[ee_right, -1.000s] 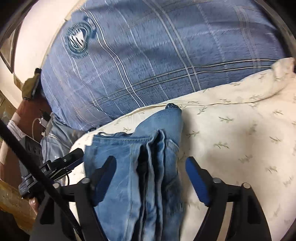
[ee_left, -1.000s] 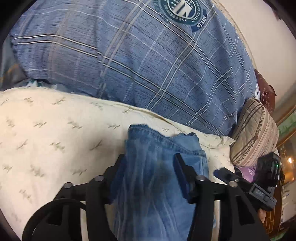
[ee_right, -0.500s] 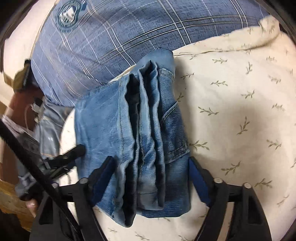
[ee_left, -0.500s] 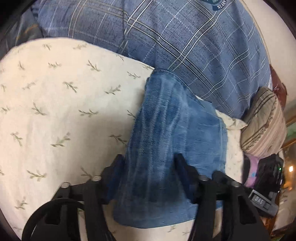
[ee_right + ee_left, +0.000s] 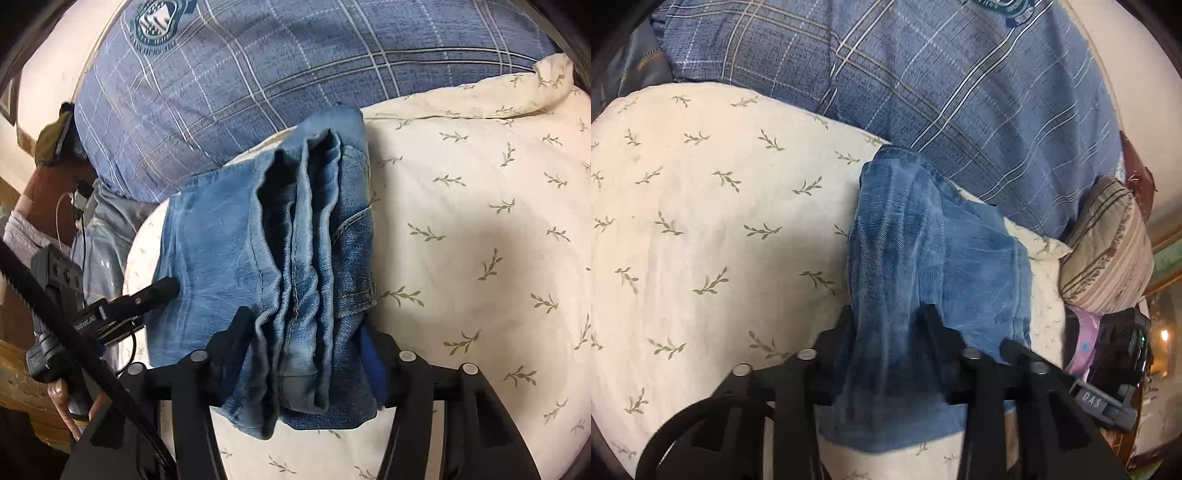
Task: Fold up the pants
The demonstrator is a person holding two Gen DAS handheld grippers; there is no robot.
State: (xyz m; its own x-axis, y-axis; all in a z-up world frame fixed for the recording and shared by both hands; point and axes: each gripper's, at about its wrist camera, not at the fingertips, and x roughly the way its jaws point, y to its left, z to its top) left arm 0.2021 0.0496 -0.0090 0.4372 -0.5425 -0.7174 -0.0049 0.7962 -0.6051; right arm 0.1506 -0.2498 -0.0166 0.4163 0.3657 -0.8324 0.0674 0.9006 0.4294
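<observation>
The blue jeans (image 5: pixel 934 258) are folded into a thick bundle that rests on a cream leaf-print pillow (image 5: pixel 713 229). My left gripper (image 5: pixel 888 325) is shut on one end of the bundle, its fingers squeezing the denim. In the right wrist view the stacked layers of the jeans (image 5: pixel 295 240) show edge-on, and my right gripper (image 5: pixel 303 336) is shut on that end. The other gripper's body (image 5: pixel 125 302) shows at the left edge of the bundle.
A large blue plaid cushion (image 5: pixel 960 92) with a round crest lies behind the pillow. A striped beige cushion (image 5: pixel 1108 251) sits at the right. The cream pillow (image 5: pixel 480 221) spreads wide to the right of the jeans. Dark wooden furniture (image 5: pixel 33 206) stands at the left.
Both grippers have closed from wide open onto the folded bundle. The bundle now sits lower on the pillow than a second ago, and the views have drawn back from it.
</observation>
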